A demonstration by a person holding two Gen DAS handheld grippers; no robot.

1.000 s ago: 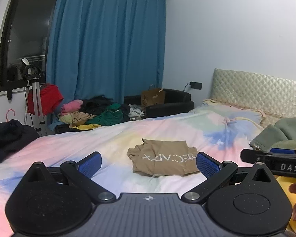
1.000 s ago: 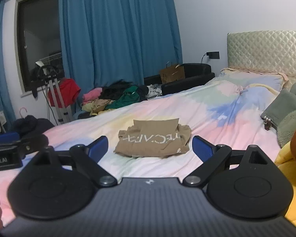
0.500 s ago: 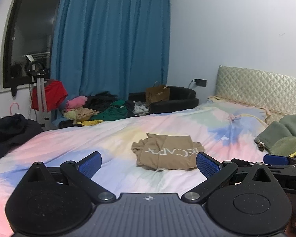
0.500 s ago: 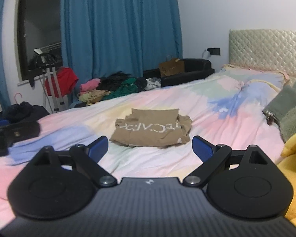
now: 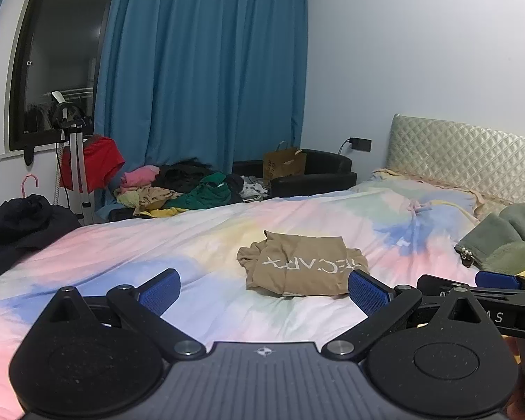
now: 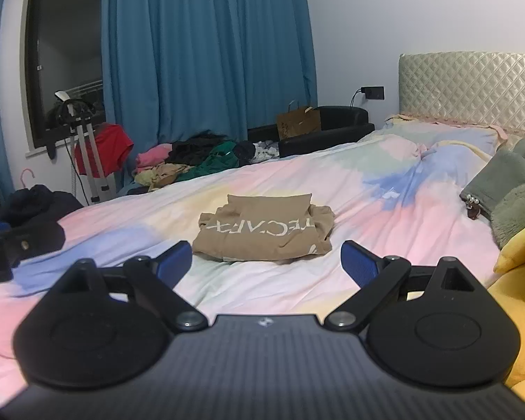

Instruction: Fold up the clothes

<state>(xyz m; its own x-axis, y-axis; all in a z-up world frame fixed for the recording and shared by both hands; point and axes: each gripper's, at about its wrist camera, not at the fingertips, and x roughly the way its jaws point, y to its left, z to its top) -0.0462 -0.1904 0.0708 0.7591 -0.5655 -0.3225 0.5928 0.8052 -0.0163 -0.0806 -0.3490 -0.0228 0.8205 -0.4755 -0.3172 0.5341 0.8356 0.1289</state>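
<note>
Our left gripper (image 5: pixel 264 288) and right gripper (image 6: pixel 266 262) both hover spread and empty; we should leave the folded shirt (image 6: pixel 264 232) undisturbed on the bed (image 6: pixel 385 231).

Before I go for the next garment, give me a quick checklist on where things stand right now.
1. Left gripper jaws open and empty: ok.
2. Right gripper jaws open and empty: ok.
3. Tan folded shirt with white lettering lying compact on the pastel tie-dye bedspread: ok, though its edges look a little rumpled.
4. Both grippers clear of the shirt, not touching it: ok.
5. More clothes to fetch: ok, a mixed pile of pink, green and black garments lies beyond the far edge of the bed.
6. Whether that pile is within reach from here: cannot tell.
</note>
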